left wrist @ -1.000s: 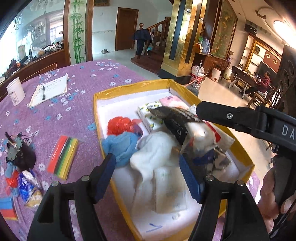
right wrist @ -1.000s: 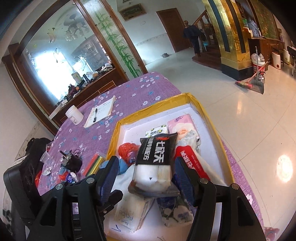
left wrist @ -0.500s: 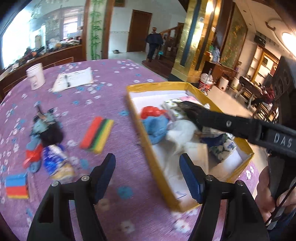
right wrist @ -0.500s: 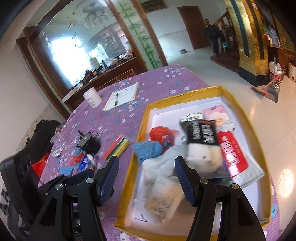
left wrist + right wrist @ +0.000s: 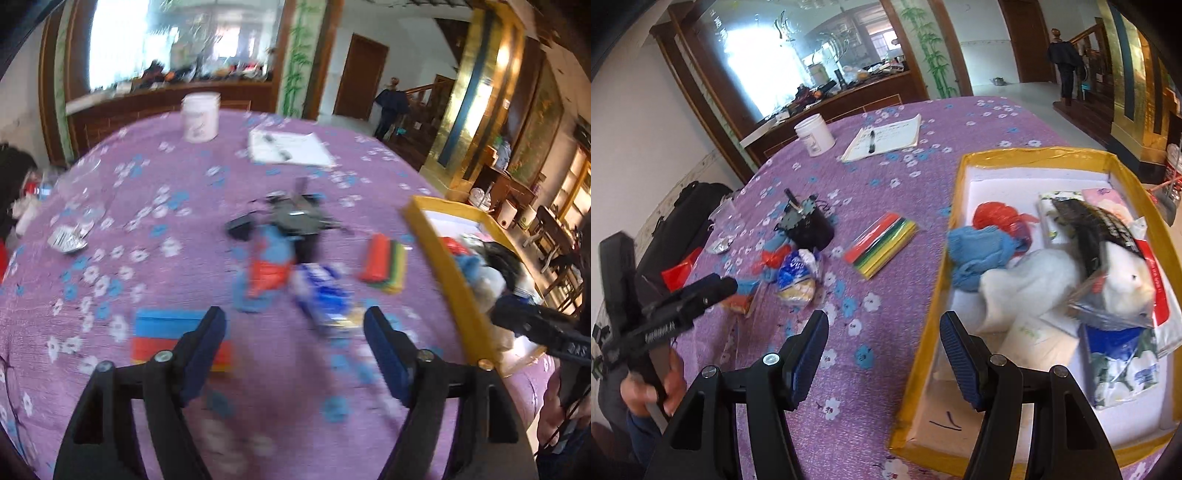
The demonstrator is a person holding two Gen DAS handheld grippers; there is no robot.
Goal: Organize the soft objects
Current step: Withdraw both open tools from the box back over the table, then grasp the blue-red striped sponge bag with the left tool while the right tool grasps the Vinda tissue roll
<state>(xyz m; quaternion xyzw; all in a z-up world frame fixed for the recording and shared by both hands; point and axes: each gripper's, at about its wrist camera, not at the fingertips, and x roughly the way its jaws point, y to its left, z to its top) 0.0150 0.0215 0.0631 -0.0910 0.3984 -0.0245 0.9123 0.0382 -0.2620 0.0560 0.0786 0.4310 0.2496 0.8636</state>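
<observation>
Left gripper (image 5: 295, 345): jaws opening, nothing between them, above the purple floral cloth (image 5: 155, 266). Right gripper (image 5: 884, 349): jaws apart, empty, by the near corner of one yellow-rimmed box (image 5: 925, 354). In the box: one blue cloth (image 5: 979, 251), one white soft piece (image 5: 1030, 280), several packets. On the cloth: one striped colour pack (image 5: 881, 243), one blue snack bag (image 5: 796, 277), one white jar (image 5: 814, 134), one notepad (image 5: 882, 136). Tiled floor beyond.

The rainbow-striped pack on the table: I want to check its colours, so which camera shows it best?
The right wrist view: the rainbow-striped pack lies sharp and unobstructed on the purple cloth left of the yellow box. The left wrist view shows it motion-blurred, its stripes smeared.
</observation>
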